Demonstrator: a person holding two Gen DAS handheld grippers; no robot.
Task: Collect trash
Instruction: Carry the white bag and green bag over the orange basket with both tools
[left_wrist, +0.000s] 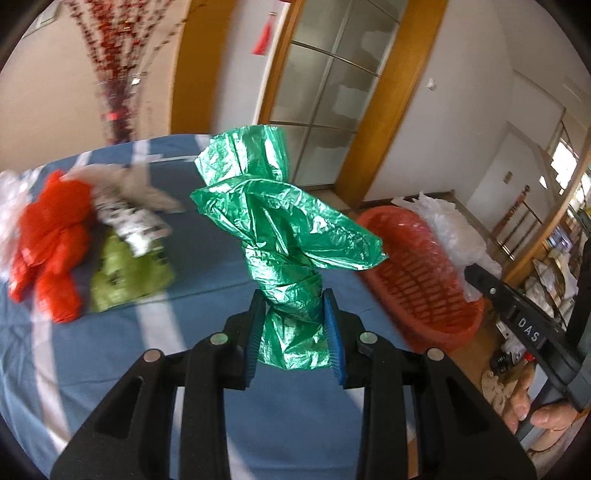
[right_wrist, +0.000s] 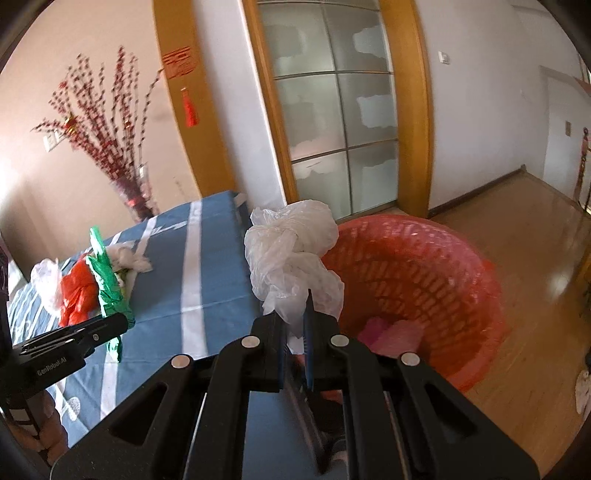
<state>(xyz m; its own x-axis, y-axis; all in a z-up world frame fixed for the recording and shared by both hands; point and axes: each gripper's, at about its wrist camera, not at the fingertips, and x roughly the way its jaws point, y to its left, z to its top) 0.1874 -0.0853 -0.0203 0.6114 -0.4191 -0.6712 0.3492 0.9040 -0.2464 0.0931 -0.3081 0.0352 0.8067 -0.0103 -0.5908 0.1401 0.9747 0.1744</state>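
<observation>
Plastic film, matt black plastic, cloth and polished wood

My left hand-held gripper (left_wrist: 294, 325) is matt black plastic with ribbed blue pads, clamping a glossy, crinkled green plastic bag (left_wrist: 284, 236); my right one (right_wrist: 293, 332) pinches thin translucent white film (right_wrist: 291, 254). The orange basket (right_wrist: 424, 280) is slotted plastic, the desk (right_wrist: 207, 273) cloth-covered, the wood floor (right_wrist: 535, 236) shiny.

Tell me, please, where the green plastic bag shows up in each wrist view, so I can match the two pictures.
Left wrist view: the green plastic bag fills the centre, pinched between the left claw pads and standing above the blue table.
Right wrist view: the same bag is small at the left edge, hanging from the left claw over the table.
Shared landmark: the red basket, on the floor beside the table.
</observation>
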